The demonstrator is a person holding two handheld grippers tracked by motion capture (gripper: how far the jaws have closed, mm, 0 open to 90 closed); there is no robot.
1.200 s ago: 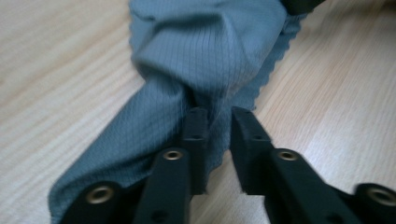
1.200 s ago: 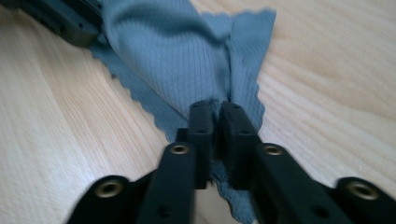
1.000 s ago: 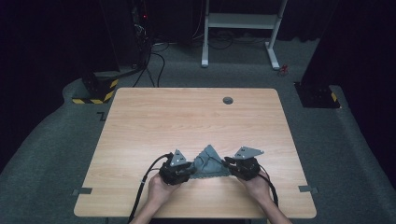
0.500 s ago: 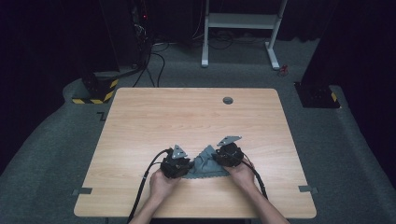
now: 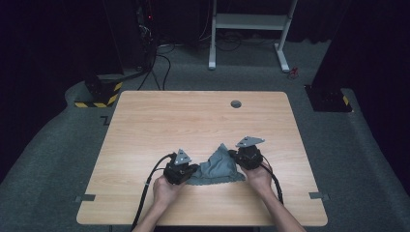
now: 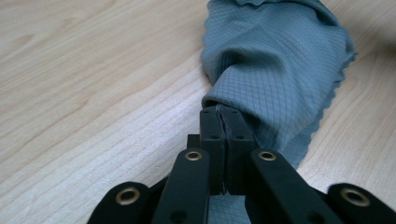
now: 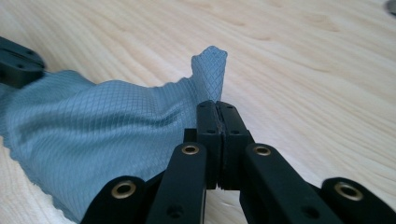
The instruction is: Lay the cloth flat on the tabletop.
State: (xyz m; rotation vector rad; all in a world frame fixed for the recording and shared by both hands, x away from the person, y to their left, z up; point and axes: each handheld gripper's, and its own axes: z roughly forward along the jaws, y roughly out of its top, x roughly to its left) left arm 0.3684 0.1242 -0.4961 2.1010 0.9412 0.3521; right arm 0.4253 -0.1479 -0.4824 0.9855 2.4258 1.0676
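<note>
A grey-blue, waffle-textured cloth (image 5: pixel 217 166) lies bunched on the wooden table (image 5: pixel 193 121) near its front middle. My left gripper (image 5: pixel 193 173) is at the cloth's left end. Its jaws have just closed, and in the left gripper view the left gripper (image 6: pixel 225 114) pinches a gathered fold of the cloth (image 6: pixel 275 60). My right gripper (image 5: pixel 236 157) is at the cloth's right side, its jaws also just closed. In the right gripper view the right gripper (image 7: pixel 217 109) clamps a corner of the cloth (image 7: pixel 93 121), with the tip of that corner standing up above the pads.
A round cable hole (image 5: pixel 236 103) sits near the table's far edge. Bare wood surrounds the cloth. Beyond the table, on the dark carpet, stand a white desk frame (image 5: pixel 251 21) and a yellow-and-black striped block (image 5: pixel 99 94) with cables.
The right hand has moved away from the table's front edge and in along the cloth's right side. The left hand has stayed in place. The cloth now sits more bunched between the two.
</note>
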